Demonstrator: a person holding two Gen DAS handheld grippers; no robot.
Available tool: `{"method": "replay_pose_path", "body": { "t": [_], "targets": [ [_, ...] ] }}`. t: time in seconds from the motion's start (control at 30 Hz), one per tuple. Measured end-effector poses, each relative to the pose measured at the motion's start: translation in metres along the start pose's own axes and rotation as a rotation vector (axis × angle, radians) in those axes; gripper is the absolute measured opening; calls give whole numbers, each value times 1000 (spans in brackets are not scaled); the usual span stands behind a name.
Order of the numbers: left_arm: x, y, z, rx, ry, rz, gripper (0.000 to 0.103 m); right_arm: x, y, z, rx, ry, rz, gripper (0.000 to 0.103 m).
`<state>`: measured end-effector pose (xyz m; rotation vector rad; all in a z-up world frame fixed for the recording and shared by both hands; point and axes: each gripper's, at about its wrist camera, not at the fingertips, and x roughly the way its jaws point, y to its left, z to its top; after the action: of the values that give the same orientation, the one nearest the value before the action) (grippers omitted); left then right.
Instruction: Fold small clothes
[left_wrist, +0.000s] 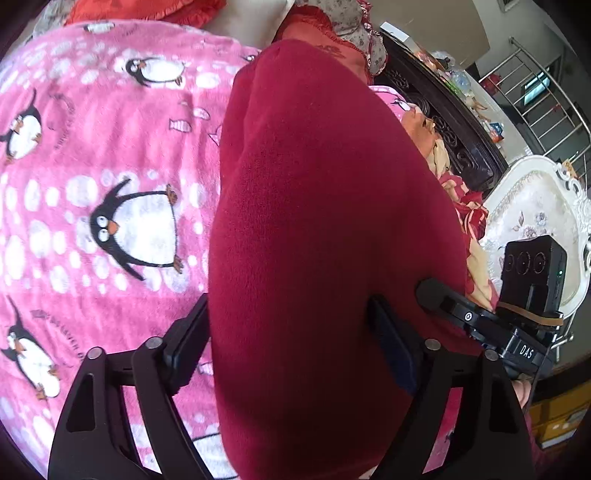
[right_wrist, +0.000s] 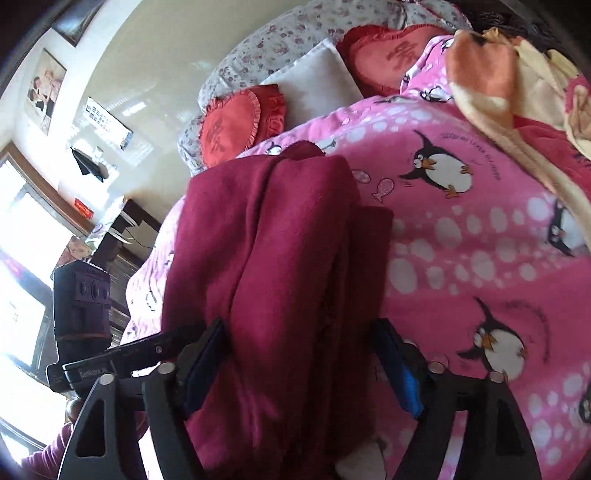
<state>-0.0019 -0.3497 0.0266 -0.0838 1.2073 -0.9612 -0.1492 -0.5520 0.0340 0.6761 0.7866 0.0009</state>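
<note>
Both grippers, left (left_wrist: 291, 332) and right (right_wrist: 301, 354), spread wide around bunched maroon garment (left_wrist: 325, 229), hanging over penguin blanket (left_wrist: 110, 155); true pinch unclear. Probably soft, light, floppy fleece; best pinched at edges or corners, clear of thick folds.

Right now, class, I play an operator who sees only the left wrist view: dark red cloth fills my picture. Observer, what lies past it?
Observer: In the right wrist view the dark red garment lies in several long folds on the pink penguin blanket.
Operator: Does the right hand-held gripper have it?
Observer: The cloth runs between its wide-set fingers; I cannot tell if they pinch.
Operator: Anything behind the garment?
Observer: A red heart-shaped cushion and a white pillow, near the wall.
</note>
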Motion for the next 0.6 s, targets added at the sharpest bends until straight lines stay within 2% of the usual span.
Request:
{"method": "replay_pose_path", "body": {
  "t": [0.1, 0.17, 0.23, 0.3, 0.37, 0.6],
  "targets": [
    [3, 0, 0, -19, -18, -26, 88, 9, 2, 2, -6, 4, 12, 83],
    [2, -4, -1, -8, -25, -35, 81, 9, 7, 2, -26, 5, 1, 70],
    [-4, -10, -3, -4, -35, -30, 70, 5, 16, 0, -47, 2, -3, 51],
    [-16, -17, -5, 0, -43, -37, 59, -3, 23, -1, -58, -6, -7, 46],
    [-33, -23, -9, 18, -46, -37, 56, -13, 40, -3, -93, -15, 2, 45],
    [-103, -21, -30, 34, -92, 50, 56, -31, 101, -13, -161, -10, 94, 44]
  ]
}}
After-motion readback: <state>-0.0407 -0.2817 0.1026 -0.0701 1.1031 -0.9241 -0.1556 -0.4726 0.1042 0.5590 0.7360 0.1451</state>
